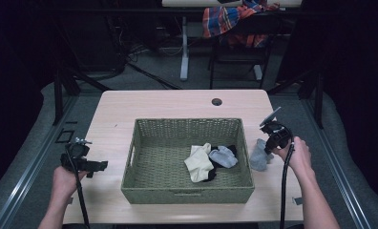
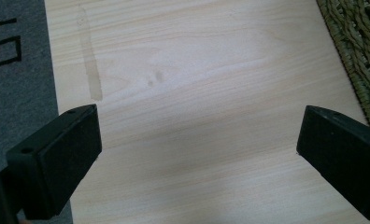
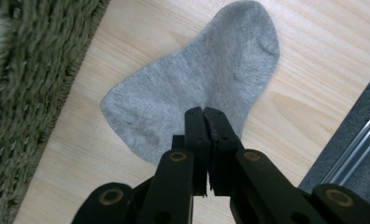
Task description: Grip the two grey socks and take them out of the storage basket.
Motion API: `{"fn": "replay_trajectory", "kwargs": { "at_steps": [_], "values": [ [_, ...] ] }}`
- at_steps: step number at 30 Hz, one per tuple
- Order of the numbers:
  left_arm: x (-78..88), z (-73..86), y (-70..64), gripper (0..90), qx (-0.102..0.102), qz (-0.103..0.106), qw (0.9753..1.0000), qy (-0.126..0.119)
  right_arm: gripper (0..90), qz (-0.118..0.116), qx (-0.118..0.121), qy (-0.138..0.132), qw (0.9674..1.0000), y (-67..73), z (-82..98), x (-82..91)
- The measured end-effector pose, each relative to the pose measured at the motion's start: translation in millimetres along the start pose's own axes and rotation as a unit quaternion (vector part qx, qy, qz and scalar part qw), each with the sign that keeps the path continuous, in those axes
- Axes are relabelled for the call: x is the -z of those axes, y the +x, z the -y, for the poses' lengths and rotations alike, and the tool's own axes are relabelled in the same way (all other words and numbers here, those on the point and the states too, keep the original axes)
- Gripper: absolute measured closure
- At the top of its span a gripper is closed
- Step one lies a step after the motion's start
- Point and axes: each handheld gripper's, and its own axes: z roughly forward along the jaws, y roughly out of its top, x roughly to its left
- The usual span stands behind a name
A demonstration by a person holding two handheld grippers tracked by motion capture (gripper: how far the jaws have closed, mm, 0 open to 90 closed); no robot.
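While our right tongs are pinched tight together over the near edge of the grey sock, we cannot tell for certain whether any cloth sits between the jaws or whether they merely press down onto it. That sock lies flat on the tabletop, just beside the right wall of the woven basket and outside it, with its toe pointing away from us in the right gripper view. Inside the basket we already see a cream sock, a pale blue sock and something black beneath them, so we judge the work to be gathering socks into the basket, with this grey one next. Our left tongs hang spread wide over bare wood to the left of the basket, holding nothing. The chief risk, as we read it, is a thin grip: if the jaws have caught just a fold at the edge, the sock may slip free as we lift and drop back onto the tabletop or off its right side, which is near. A second risk is the basket wall; carrying the sock too low could drag the dangling cloth against the rim, snagging it on the weave or nudging the basket sideways. Lifting well above the rim before crossing should avoid both.
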Motion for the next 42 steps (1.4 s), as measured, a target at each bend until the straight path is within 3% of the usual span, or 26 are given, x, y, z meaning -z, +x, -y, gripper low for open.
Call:
{"fn": "replay_trajectory", "kwargs": {
  "at_steps": [1, 4, 5, 6, 8, 11, 12, 15, 16, 21, 23, 31, 37, 42],
  "values": [
    [0.0, 0.0, 0.0, 0.3, 0.0, 0.0, 1.0, 0.0, 82.9, 0.0, 0.0, 0.0, 1.0, 0.0, 0.0, 0.0],
    [0.5, 0.3, 0.4, 0.3, -0.001, 0.001, 1.0, -0.001, 66.8, 0.001, -0.008, -0.028, 0.9996, -0.4, 2.0, 16.8],
    [0.4, 0.0, -0.1, 0.3, 0.0, 0.002, 1.0, 0.0, 52.9, -0.006, -0.003, -0.044, 0.999, 0.7, 3.2, 30.2],
    [-0.1, -0.2, -0.7, 0.3, -0.002, 0.002, 1.0, 0.0, 52.9, -0.006, -0.003, -0.044, 0.999, 0.7, 3.2, 30.2],
    [-0.6, -0.7, -1.7, 0.3, -0.004, 0.003, 1.0, 0.001, 43.1, -0.006, 0.006, -0.051, 0.9987, 2.2, 3.6, 44.4],
    [-0.6, -0.5, -1.0, 0.2, -0.003, 0.002, 1.0, 0.0, 31.3, -0.009, 0.013, -0.082, 0.9965, 7.7, 5.8, 62.1],
    [-0.4, -0.3, -0.3, 0.2, -0.002, 0.001, 1.0, 0.001, 21.0, 0.001, 0.025, -0.086, 0.9959, 11.7, 5.9, 70.6],
    [0.2, -0.2, -0.6, 0.2, -0.002, 0.0, 1.0, 0.0, 14.8, 0.0, 0.029, -0.092, 0.9953, 16.3, 5.0, 76.0],
    [0.5, -0.2, -0.9, 0.2, -0.004, 0.001, 1.0, -0.001, 12.0, 0.0, 0.032, -0.106, 0.9938, 23.4, 4.4, 79.3],
    [1.5, 0.3, -0.2, 0.2, -0.003, 0.0, 1.0, -0.002, 9.1, -0.012, 0.058, -0.115, 0.9915, 40.0, 1.7, 90.3],
    [1.5, 0.4, 0.1, 0.2, -0.003, 0.001, 1.0, -0.003, 11.1, -0.026, 0.083, -0.115, 0.9896, 49.6, 0.0, 94.5],
    [1.3, 0.4, 0.1, 0.2, -0.003, 0.002, 1.0, -0.002, 3.7, -0.03, 0.12, -0.126, 0.9843, 80.7, -11.2, 100.2],
    [1.2, 0.1, -1.0, 0.2, -0.005, 0.0, 1.0, -0.001, 5.1, -0.035, 0.159, -0.13, 0.9781, 107.6, -22.6, 99.6],
    [1.0, 1.0, 0.6, 0.2, -0.005, -0.002, 1.0, 0.0, 0.5, -0.043, 0.169, -0.114, 0.9781, 118.3, -30.6, 89.5]
  ]
}}
